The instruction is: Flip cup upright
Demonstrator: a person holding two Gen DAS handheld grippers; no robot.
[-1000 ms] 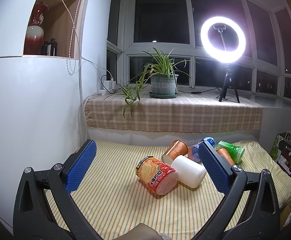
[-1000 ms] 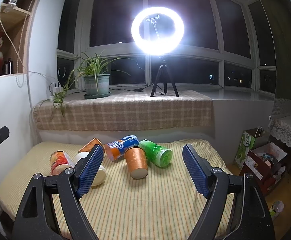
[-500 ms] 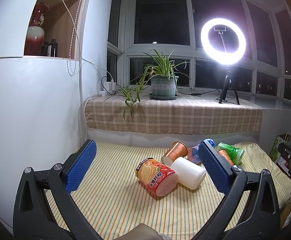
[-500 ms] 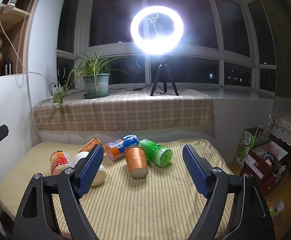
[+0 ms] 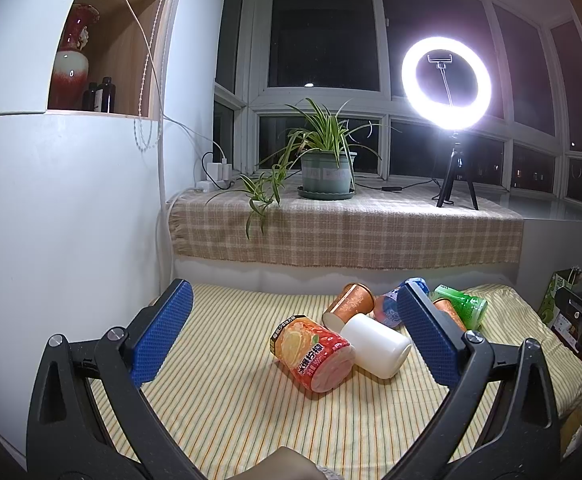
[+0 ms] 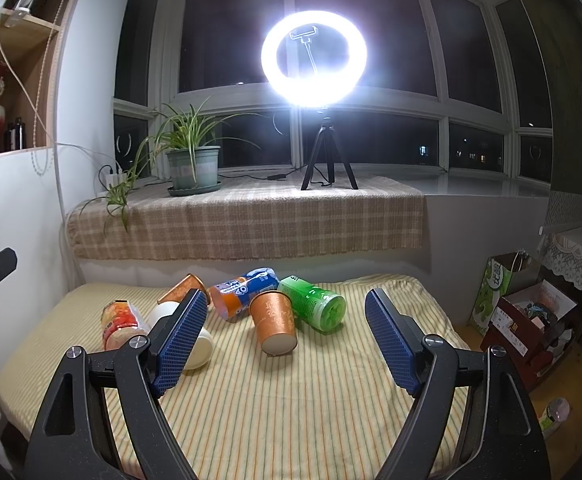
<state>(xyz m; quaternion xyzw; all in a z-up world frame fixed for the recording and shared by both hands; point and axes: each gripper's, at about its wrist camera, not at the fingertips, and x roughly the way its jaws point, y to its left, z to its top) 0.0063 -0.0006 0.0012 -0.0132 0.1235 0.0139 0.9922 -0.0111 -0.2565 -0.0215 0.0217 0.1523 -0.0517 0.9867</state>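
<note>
**Cups lie tipped over on the striped cloth, both grippers spread and holding nothing**

Cups lie on their sides in a cluster on the striped cloth (image 5: 227, 400). Through the left wrist camera, the white cup (image 5: 375, 344) is the landmark: the red-and-orange printed cup (image 5: 311, 352) lies touching it on its left, a copper cup (image 5: 349, 306) lies just behind it, and the green cup (image 5: 461, 306) lies further to its right, partly hidden by a blue finger pad. The left gripper (image 5: 291, 336) hovers above the cloth with its jaws wide apart, nothing between them.

Through the right wrist camera, a second copper cup (image 6: 273, 322) lies on its side near the middle of the cloth. The green cup (image 6: 315, 306) lies touching it on its right, the blue-and-orange cup (image 6: 243, 292) just behind and left of it, and the white cup (image 6: 199, 350) well to its left, half behind a pad. The right gripper (image 6: 285, 340) is spread wide and empty.
</note>
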